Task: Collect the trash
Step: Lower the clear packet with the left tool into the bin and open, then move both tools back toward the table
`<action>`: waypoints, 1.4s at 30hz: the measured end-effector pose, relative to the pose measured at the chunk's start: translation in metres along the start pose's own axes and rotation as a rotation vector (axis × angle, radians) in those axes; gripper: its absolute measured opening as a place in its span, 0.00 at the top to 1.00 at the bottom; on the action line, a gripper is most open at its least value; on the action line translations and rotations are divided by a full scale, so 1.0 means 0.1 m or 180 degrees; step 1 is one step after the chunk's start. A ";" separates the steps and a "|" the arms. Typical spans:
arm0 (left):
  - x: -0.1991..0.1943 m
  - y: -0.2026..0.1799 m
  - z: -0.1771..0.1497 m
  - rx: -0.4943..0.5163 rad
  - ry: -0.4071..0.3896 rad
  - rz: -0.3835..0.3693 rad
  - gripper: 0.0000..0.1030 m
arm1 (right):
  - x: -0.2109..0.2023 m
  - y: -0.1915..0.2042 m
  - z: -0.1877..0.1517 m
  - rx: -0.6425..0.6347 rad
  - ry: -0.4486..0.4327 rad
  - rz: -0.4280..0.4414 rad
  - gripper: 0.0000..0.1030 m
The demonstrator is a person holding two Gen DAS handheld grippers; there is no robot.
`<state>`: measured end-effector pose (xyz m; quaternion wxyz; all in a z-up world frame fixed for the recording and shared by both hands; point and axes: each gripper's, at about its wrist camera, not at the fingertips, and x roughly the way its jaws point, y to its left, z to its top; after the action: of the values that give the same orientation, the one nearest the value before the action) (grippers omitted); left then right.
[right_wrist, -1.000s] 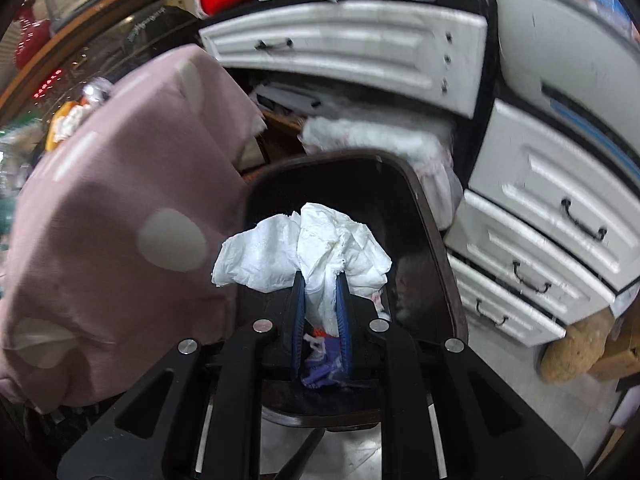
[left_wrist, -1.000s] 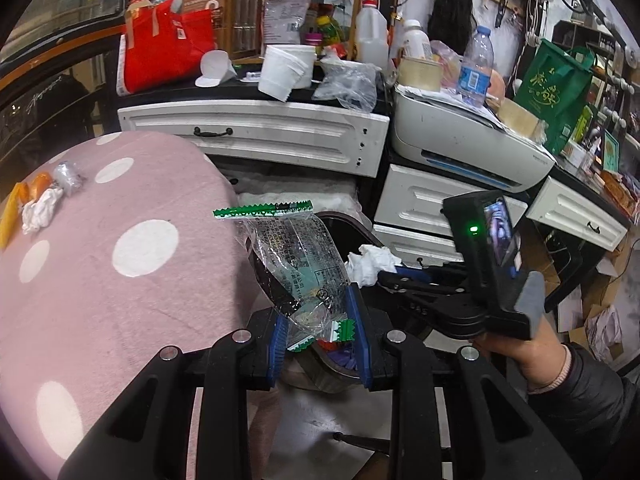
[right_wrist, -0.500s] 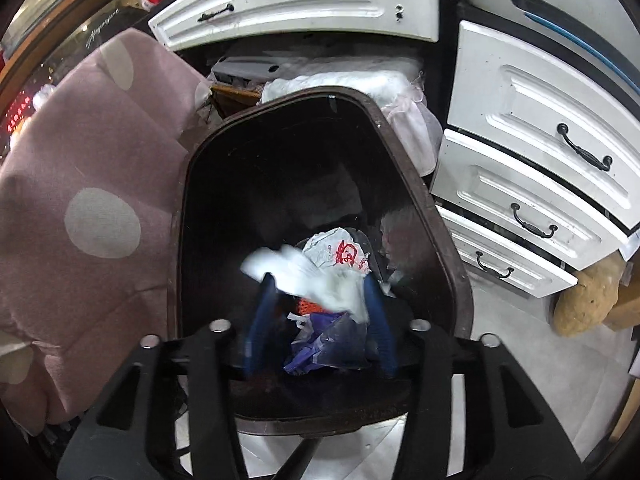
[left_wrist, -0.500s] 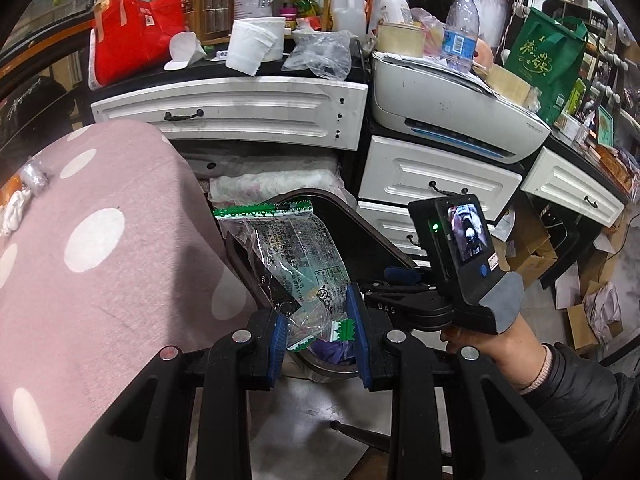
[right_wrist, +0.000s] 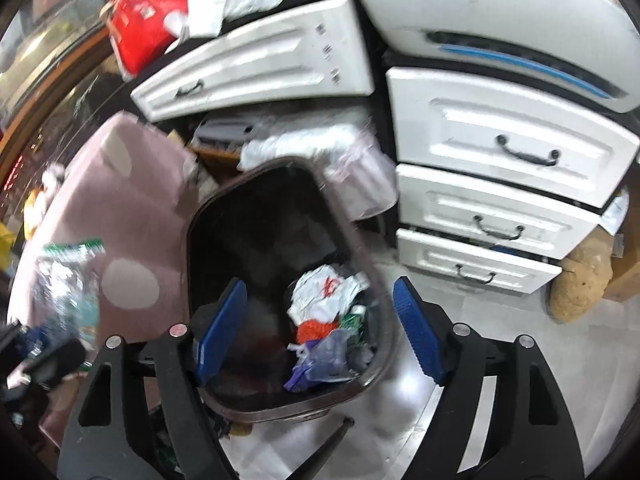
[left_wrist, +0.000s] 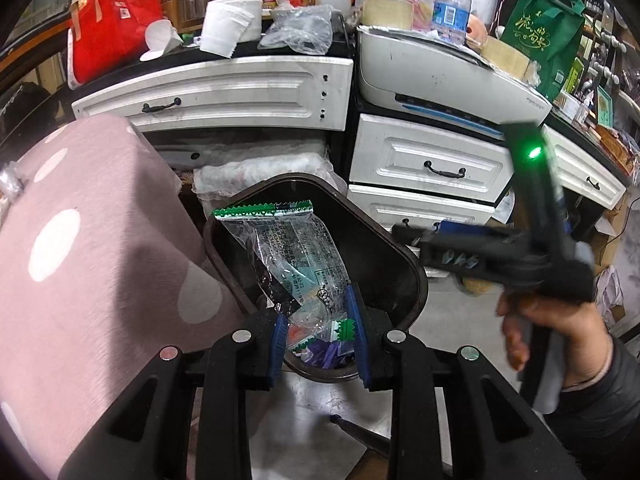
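My left gripper [left_wrist: 318,336] is shut on the lower end of a clear plastic wrapper [left_wrist: 288,248] with a green serrated edge. The wrapper stands up over the mouth of the dark brown trash bin [left_wrist: 416,280]. In the right wrist view my right gripper [right_wrist: 320,284] hangs over the bin [right_wrist: 280,412], its jaws opening with nothing between them. A crumpled white tissue [right_wrist: 324,292] lies inside the bin on other trash. The wrapper [right_wrist: 68,280] shows blurred at the left of that view. A hand holds the right gripper [left_wrist: 480,248] beside the bin.
A table under a pink cloth with white dots [left_wrist: 100,240] borders the bin on the left, with a crumpled silvery scrap [left_wrist: 10,184] at its edge. White drawers [left_wrist: 428,160] and a printer [left_wrist: 440,76] stand behind. Pale floor [right_wrist: 400,400] lies in front.
The right gripper opened and let go of the white tissue, which dropped into the bin, and the gripper swung right. The left gripper sank closer over the bin with the wrapper.
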<state>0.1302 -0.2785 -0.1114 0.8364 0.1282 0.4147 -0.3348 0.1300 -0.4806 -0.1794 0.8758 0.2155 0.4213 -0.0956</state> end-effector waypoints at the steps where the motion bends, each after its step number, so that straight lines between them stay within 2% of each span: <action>1: 0.04 -0.01 0.01 0.0008 0.0024 -0.0012 0.73 | -0.02 -0.02 0.02 0.0023 -0.0024 -0.0011 0.26; 10: 0.34 -0.15 0.06 0.0188 0.0171 -0.0017 0.73 | -0.25 -0.12 0.14 0.0066 -0.0235 -0.0077 0.24; 23: 0.68 -0.27 0.07 0.0348 0.0387 -0.0078 0.71 | -0.26 -0.23 0.14 0.0115 -0.0245 -0.0094 0.24; 25: 0.73 -0.28 0.07 0.0369 0.0426 -0.0065 0.64 | -0.26 -0.23 0.14 0.0115 -0.0240 -0.0091 0.23; 29: 0.81 -0.28 0.05 0.0395 0.0452 -0.0057 0.30 | -0.26 -0.21 0.14 0.0106 -0.0238 -0.0078 0.21; 32: 0.84 -0.29 0.04 0.0433 0.0432 -0.0034 0.19 | -0.25 -0.20 0.14 0.0092 -0.0231 -0.0068 0.19; 37: 0.84 -0.30 0.01 0.0512 0.0434 -0.0057 0.09 | -0.25 -0.21 0.14 0.0098 -0.0247 -0.0049 0.14; 42: 0.77 -0.30 -0.01 0.0490 0.0398 0.0011 0.08 | -0.31 -0.21 0.14 0.0111 -0.0361 -0.0065 0.12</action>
<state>0.1426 -0.3357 -0.1705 0.7971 0.2134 0.4389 -0.3555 0.1130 -0.5064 -0.1534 0.8934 0.2206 0.3713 -0.1239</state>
